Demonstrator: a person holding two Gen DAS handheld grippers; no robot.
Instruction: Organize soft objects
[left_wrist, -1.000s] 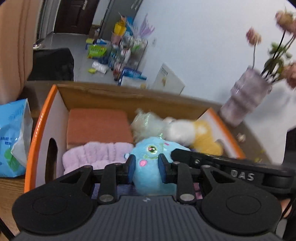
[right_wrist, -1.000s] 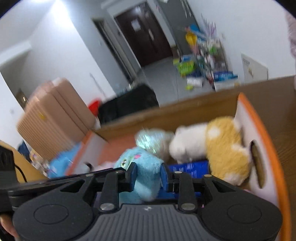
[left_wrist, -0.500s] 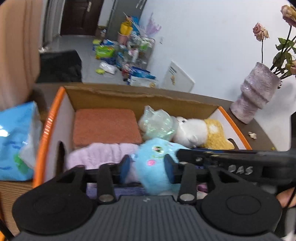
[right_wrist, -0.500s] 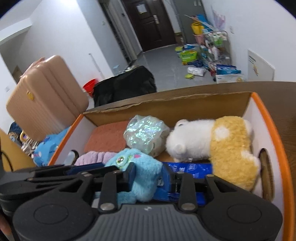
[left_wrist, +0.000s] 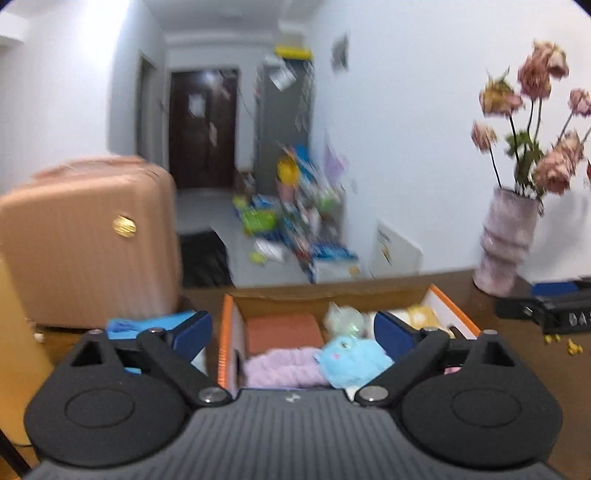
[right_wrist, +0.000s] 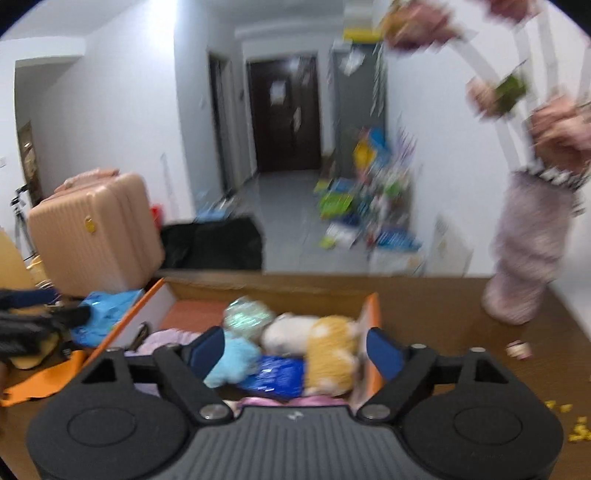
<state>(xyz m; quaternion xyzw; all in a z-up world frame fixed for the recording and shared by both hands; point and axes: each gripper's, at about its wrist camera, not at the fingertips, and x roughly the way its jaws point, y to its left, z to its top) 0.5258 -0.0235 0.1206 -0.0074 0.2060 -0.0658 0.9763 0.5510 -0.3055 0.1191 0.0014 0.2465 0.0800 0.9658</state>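
A pink suitcase (left_wrist: 88, 240) stood on the left. A vase (left_wrist: 506, 240) of pink flowers (left_wrist: 546, 110) stood on the brown table (right_wrist: 443, 314). A dark door (left_wrist: 203, 125) was far back.

Only legible text: pale raised letters "DA", cut off by frame edge, on black body of right tongs (left_wrist: 554, 314), seen far right of left tongs (left_wrist: 293, 328) in left wrist view. Sheets on far door, white board, blue packets: print too blurred to read.
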